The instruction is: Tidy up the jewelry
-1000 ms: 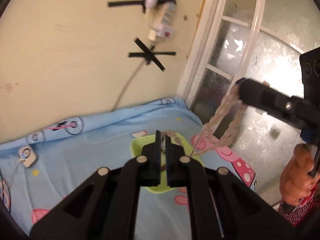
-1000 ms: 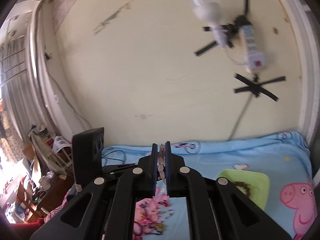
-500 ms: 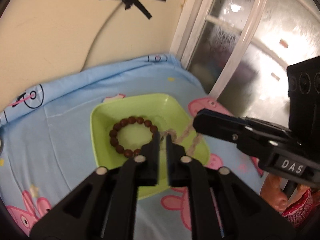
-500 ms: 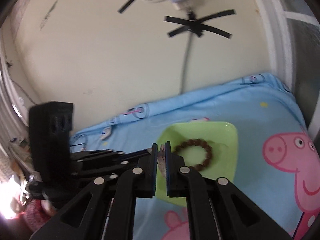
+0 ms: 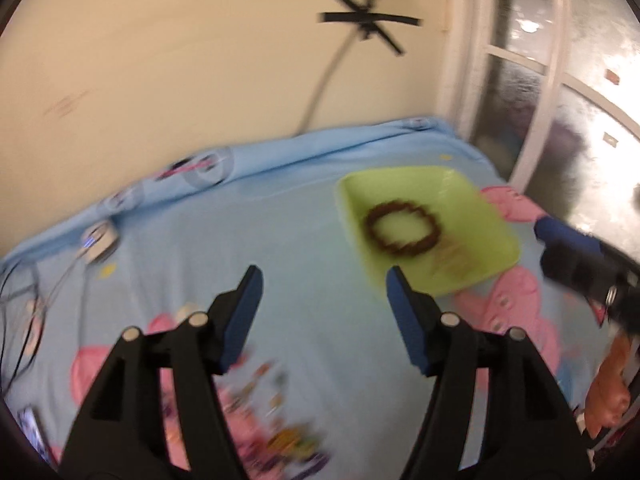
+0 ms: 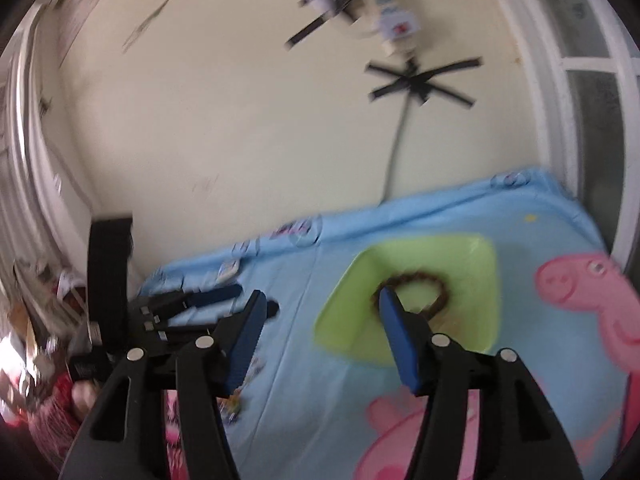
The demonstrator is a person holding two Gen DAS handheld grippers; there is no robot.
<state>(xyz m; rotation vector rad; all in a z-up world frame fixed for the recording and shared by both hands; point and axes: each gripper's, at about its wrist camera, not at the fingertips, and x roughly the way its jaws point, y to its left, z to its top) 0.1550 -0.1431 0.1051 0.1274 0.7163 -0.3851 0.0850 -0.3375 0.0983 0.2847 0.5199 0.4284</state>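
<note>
A green square tray [image 5: 472,192] [image 6: 472,256] lies on the blue cartoon cloth near the window. In it lie a brown bead bracelet [image 5: 404,228] [image 6: 436,284] and a pale braided chain [image 5: 452,262]. My left gripper [image 5: 322,286] is open and empty, above the cloth to the left of the tray. My right gripper [image 6: 320,316] is open and empty, just in front of the tray's left edge. The right gripper's tip shows at the right of the left wrist view [image 5: 576,260]; the left gripper shows at the left of the right wrist view [image 6: 200,304].
More small jewelry pieces [image 5: 288,440] lie blurred on the cloth near me, also in the right wrist view [image 6: 236,400]. A white charger with cables [image 5: 98,240] sits far left. The wall and a glass door [image 5: 560,92] bound the bed.
Both grippers opened and let go of the braided chain, which now lies in the tray. Both pulled back and to the left from the tray.
</note>
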